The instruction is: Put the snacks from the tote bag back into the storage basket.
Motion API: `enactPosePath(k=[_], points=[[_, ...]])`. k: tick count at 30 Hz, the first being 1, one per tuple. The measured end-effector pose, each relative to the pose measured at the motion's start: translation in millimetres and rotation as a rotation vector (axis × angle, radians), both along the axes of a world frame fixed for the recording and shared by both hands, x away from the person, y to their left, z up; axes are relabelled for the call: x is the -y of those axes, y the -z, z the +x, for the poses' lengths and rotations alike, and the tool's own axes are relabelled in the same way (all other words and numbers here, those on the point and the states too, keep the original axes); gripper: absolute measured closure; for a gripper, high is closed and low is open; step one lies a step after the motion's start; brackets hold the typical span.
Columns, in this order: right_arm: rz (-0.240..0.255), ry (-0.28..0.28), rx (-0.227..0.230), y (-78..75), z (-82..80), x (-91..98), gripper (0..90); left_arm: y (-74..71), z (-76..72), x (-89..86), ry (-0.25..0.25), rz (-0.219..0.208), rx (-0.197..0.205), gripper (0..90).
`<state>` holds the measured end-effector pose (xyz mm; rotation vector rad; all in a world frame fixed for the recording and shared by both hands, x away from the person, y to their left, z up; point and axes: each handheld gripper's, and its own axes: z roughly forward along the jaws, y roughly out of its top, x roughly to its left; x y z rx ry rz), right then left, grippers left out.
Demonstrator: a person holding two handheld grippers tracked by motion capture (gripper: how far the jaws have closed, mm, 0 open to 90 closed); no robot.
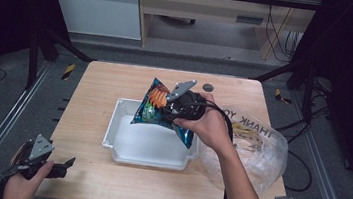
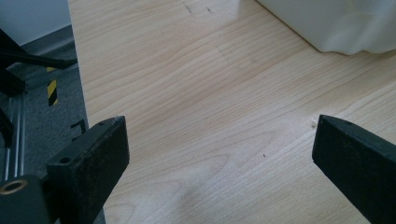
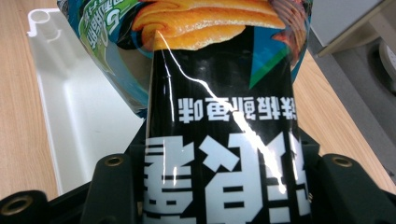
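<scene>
A blue and black chip bag (image 1: 156,106) with orange chips printed on it hangs above the white tray (image 1: 124,144) near the table's middle. My right gripper (image 1: 173,107) is shut on the chip bag (image 3: 219,116), whose glossy black face fills the space between the jaws in the right gripper view, with the white tray (image 3: 79,121) below and to the left. My left gripper (image 1: 64,164) rests low at the table's front left corner, open. In the left gripper view its two black jaws stand wide apart over bare wood with nothing between them.
A clear plastic bag (image 1: 255,143) with printed letters and contents inside lies right of the tray. A small dark disc (image 1: 208,87) sits near the table's far edge. The tray's corner (image 2: 336,28) shows at the upper right of the left gripper view.
</scene>
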<state>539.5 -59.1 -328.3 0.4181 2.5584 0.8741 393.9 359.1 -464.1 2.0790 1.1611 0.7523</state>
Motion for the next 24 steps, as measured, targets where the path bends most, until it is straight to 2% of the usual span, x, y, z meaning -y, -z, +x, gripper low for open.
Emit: enactPosePath(k=[10,17,24], points=[[-0.017,-0.058,-0.02,13.4,-2.2,-24.5,44.9,0.1,0.0,2.0,0.014,0.0,-0.003,3.7],[-0.048,-0.088,-0.044,23.2,-4.5,-35.9,44.9,1.3,0.4,2.3,0.023,0.008,-0.014,3.9],[-0.051,-0.113,-0.059,30.8,-6.3,-41.7,45.0,2.0,0.5,4.8,0.033,0.01,-0.017,4.0]])
